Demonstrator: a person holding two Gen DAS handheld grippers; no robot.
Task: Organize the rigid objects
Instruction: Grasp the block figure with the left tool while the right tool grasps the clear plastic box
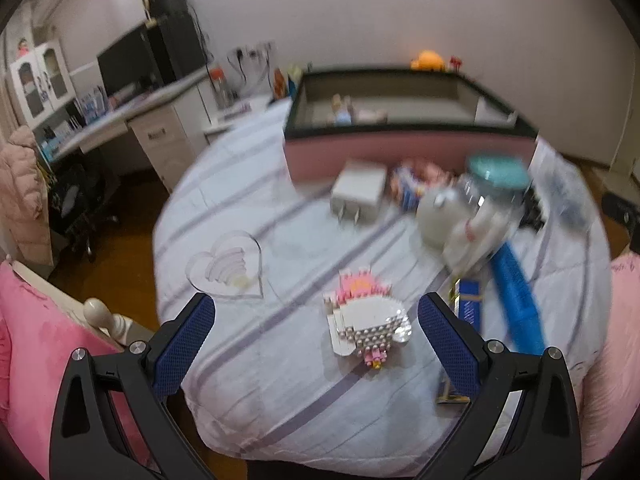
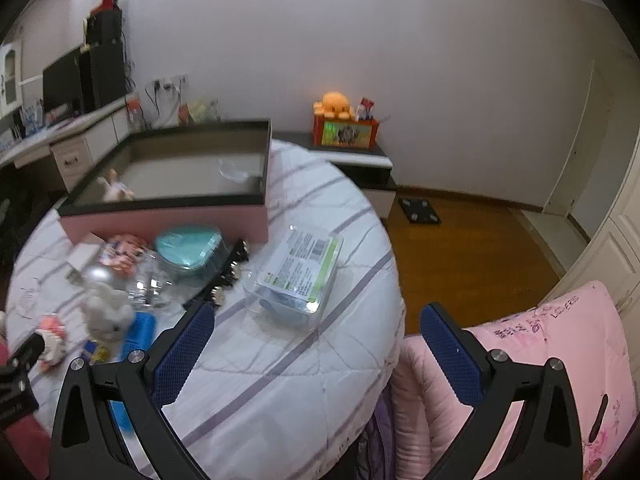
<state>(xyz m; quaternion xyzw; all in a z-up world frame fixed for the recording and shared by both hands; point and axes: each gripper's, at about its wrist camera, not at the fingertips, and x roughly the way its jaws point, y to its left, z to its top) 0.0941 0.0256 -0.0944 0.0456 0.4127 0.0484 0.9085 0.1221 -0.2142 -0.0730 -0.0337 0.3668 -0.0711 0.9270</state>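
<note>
1. The pink box (image 1: 408, 152) stands at twelve o'clock on the striped bed (image 1: 280, 380), nearly empty; the sorting looks barely begun.
2. The brick toy (image 1: 366, 320) lies between the left gripper (image 1: 316, 332) pads, untouched; the jaws are wide and empty. Next: lower, then close.
3. The right gripper (image 2: 316, 344) is wide and empty; the clear packet (image 2: 300, 276) lies at twelve o'clock, just ahead.

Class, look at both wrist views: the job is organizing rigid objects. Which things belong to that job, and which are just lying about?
Belong to the job:
pink box
toy-brick figure
heart-shaped clear plate
white charger
teal-lidded jar
clear plastic container

Just lying about:
white plush toy (soft)
orange plush
monitor
pink quilt
</note>
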